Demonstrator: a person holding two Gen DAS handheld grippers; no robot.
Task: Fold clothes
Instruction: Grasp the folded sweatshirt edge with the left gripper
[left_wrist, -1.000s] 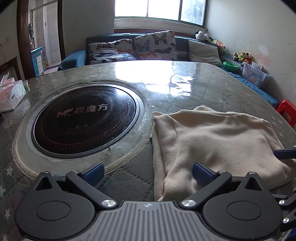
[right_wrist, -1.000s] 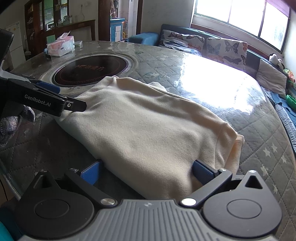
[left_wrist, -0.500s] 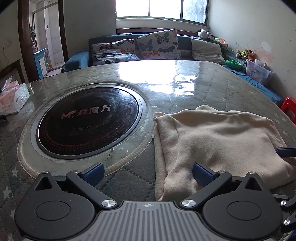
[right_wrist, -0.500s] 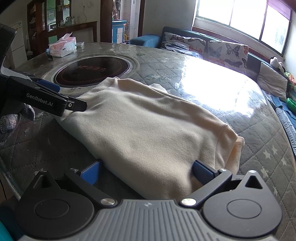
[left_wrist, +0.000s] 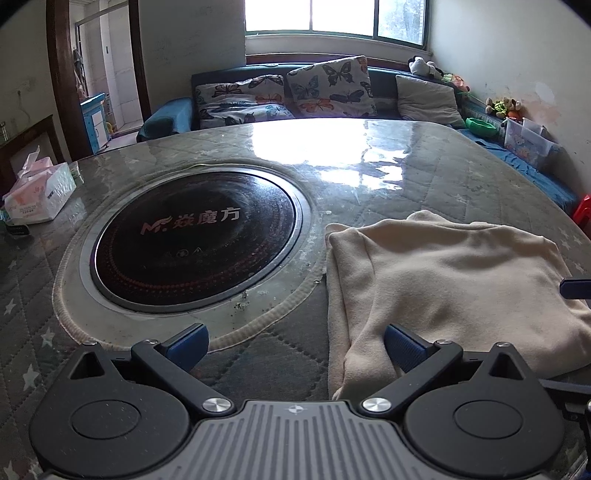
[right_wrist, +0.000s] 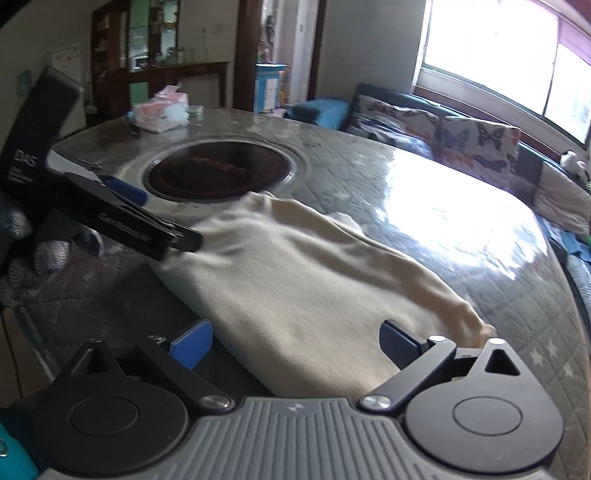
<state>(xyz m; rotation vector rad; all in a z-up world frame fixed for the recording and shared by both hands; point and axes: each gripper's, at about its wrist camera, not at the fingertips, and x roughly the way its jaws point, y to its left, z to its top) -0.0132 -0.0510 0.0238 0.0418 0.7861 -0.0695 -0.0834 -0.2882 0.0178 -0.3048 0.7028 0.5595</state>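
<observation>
A cream folded garment (left_wrist: 443, 280) lies flat on the quilted table (left_wrist: 406, 177), to the right of the round hob. My left gripper (left_wrist: 295, 345) is open at the garment's near left corner, its right finger (left_wrist: 402, 347) over the cloth's edge and its left finger over bare table. In the right wrist view the same garment (right_wrist: 295, 280) runs away from me. My right gripper (right_wrist: 295, 345) straddles its near edge, jaws wide and closing, pads not pressing the cloth. The left gripper's finger (right_wrist: 147, 229) touches the garment's far left corner there.
A black round induction hob (left_wrist: 195, 236) is set into the table left of the garment. A pink tissue pack (left_wrist: 37, 195) stands at the far left edge. Beyond the table are a sofa with butterfly cushions (left_wrist: 325, 88), toys and a clear box (left_wrist: 528, 144).
The right wrist view has swung and blurred, and the right jaws have drawn in slightly around the garment's near edge. The left gripper stays at the corner, still open.
</observation>
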